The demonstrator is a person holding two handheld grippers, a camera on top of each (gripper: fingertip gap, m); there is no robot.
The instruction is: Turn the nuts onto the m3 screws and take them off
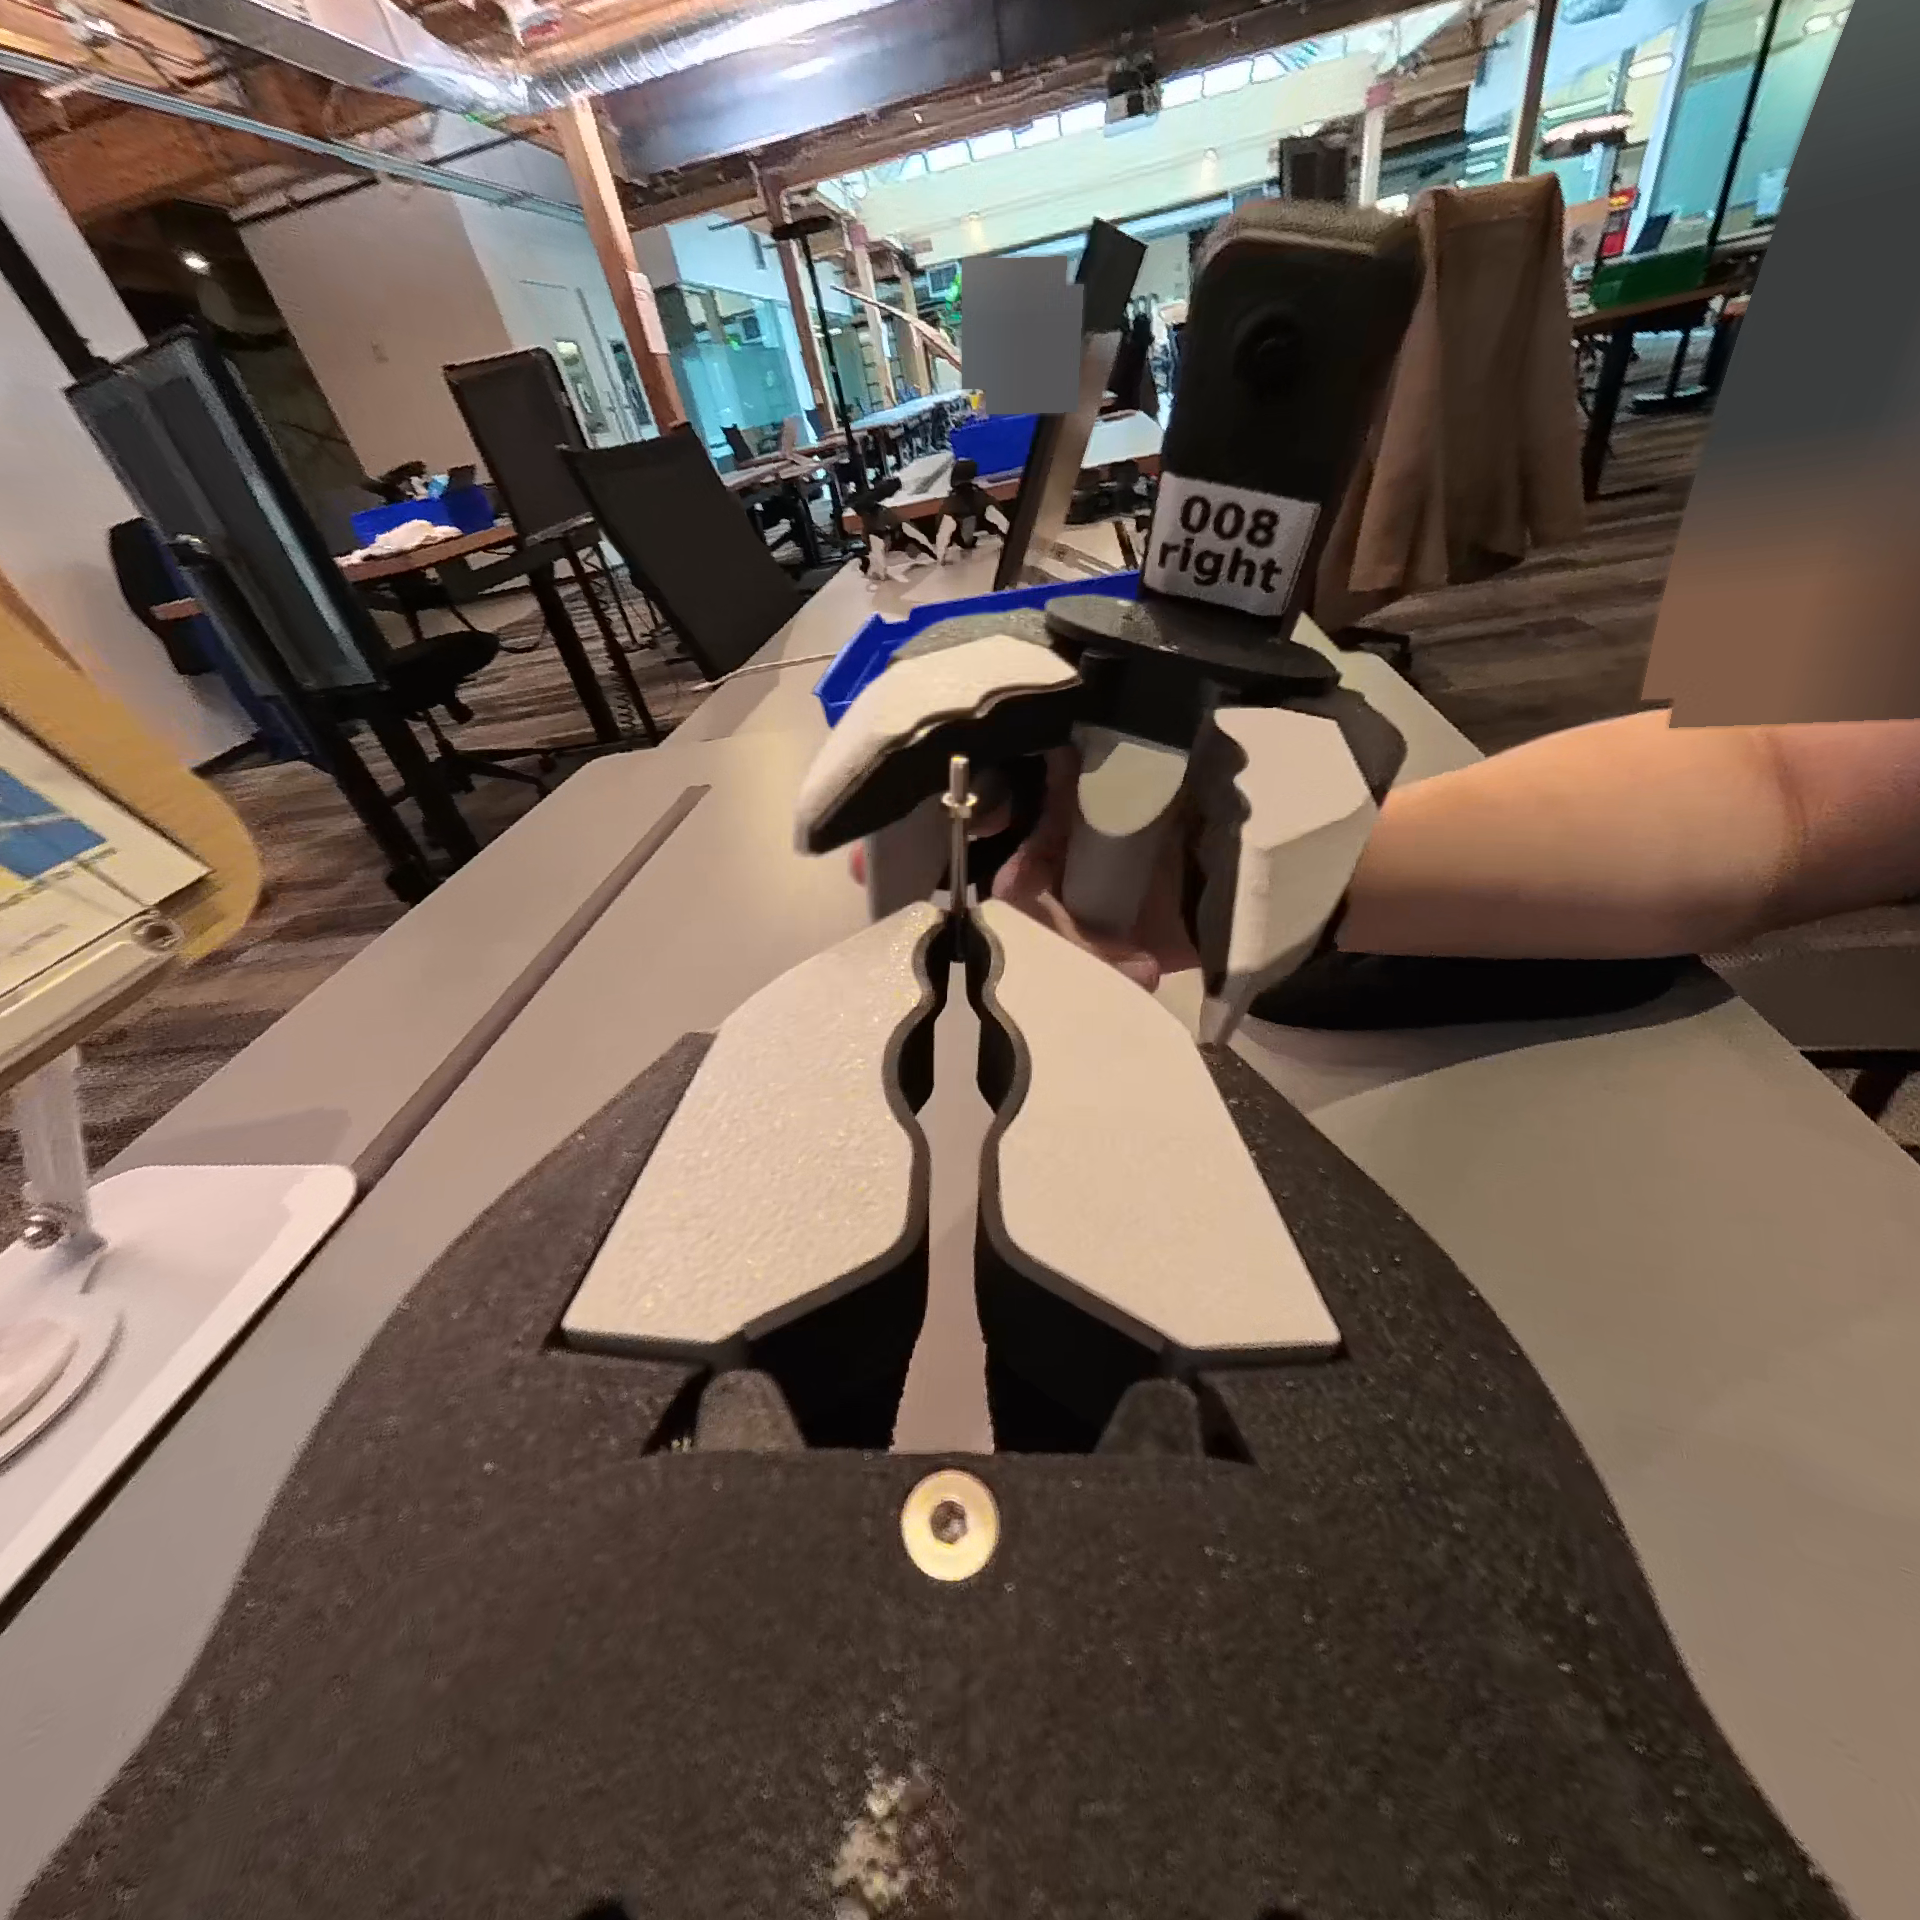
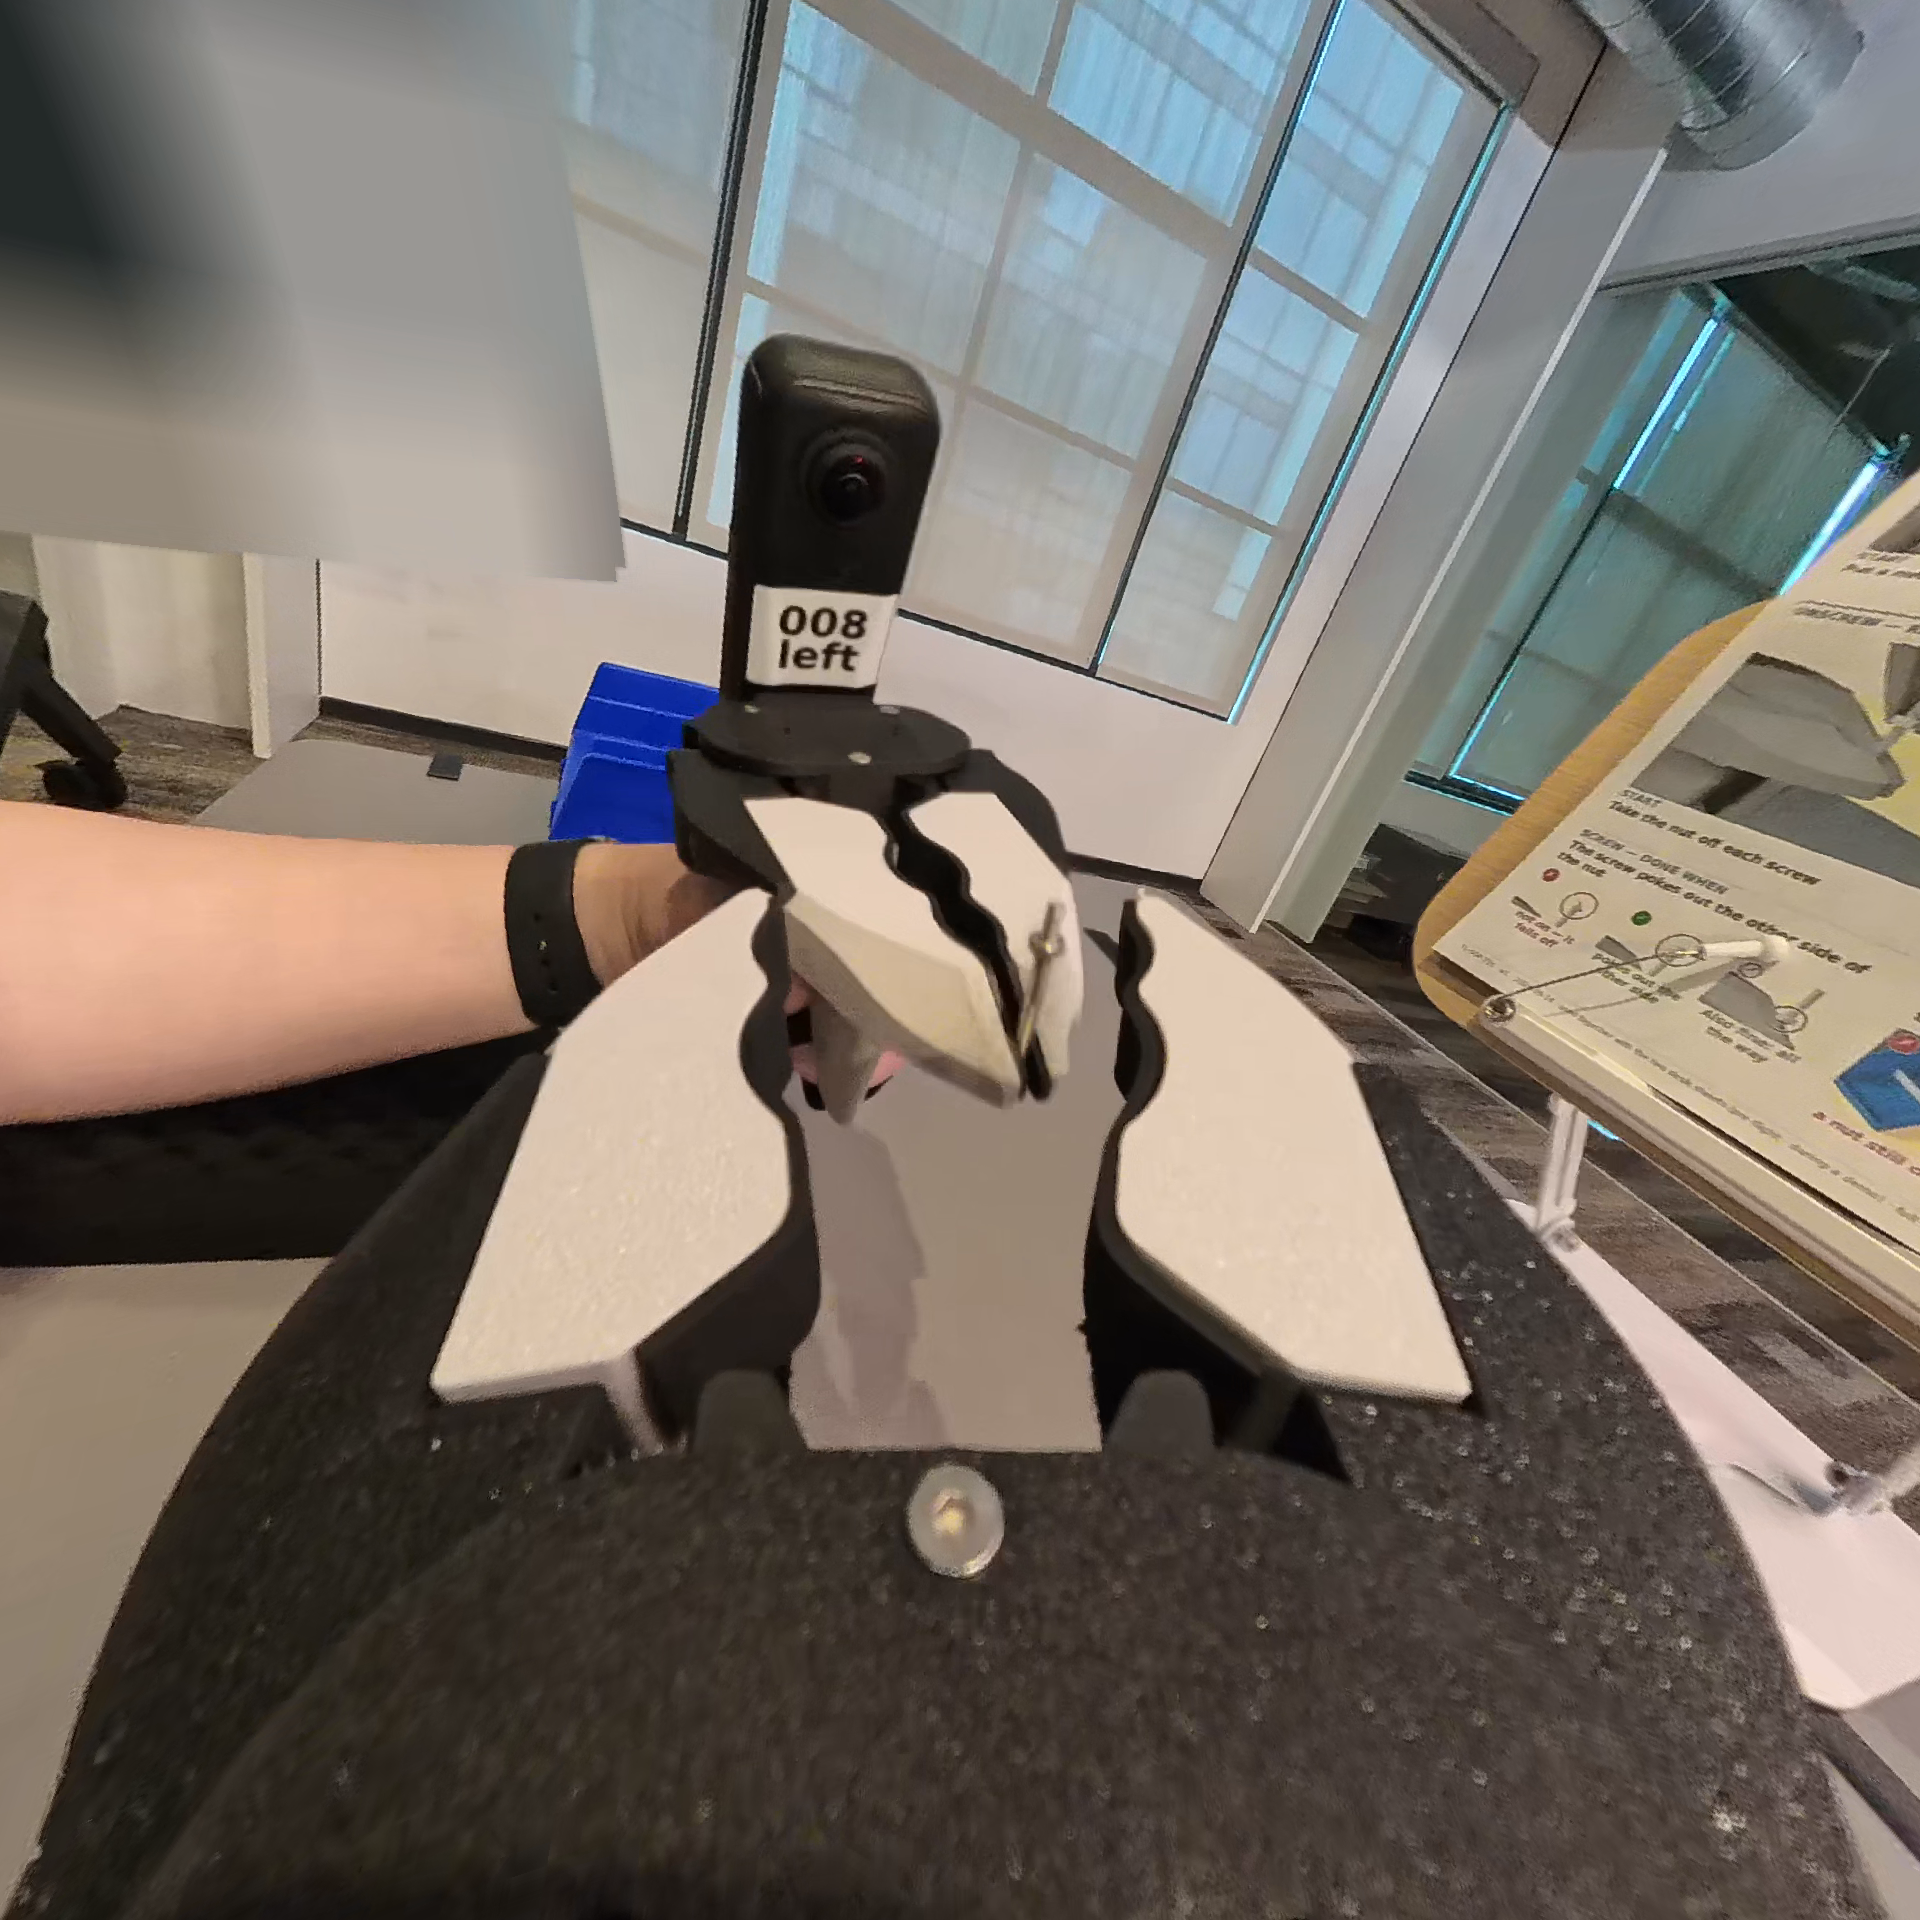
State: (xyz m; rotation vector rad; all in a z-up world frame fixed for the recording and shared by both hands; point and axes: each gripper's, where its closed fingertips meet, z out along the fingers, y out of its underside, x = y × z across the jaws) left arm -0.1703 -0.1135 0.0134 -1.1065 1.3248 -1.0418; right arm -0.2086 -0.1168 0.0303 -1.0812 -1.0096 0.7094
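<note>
My left gripper (image 1: 961,916) is shut on the lower end of a thin m3 screw (image 1: 958,852), which stands up from its fingertips. A small nut (image 1: 958,801) sits on the screw near its upper end. The right wrist view shows the same left gripper (image 2: 1027,1086) facing me, with the screw (image 2: 1039,987) and nut (image 2: 1042,942). My right gripper (image 2: 945,914) is open and empty, and the screw lies between its spread fingers (image 2: 1247,1122). In the left wrist view the right gripper (image 1: 1018,925) is rolled on its side just behind the screw.
A grey table (image 1: 1558,1247) lies under both grippers. A blue bin (image 1: 883,655) stands behind the right gripper and also shows in the right wrist view (image 2: 623,748). An instruction board on a white stand (image 2: 1714,935) is on the left gripper's side (image 1: 62,883). A person's forearms reach in. My left and right fingertips are right by each other.
</note>
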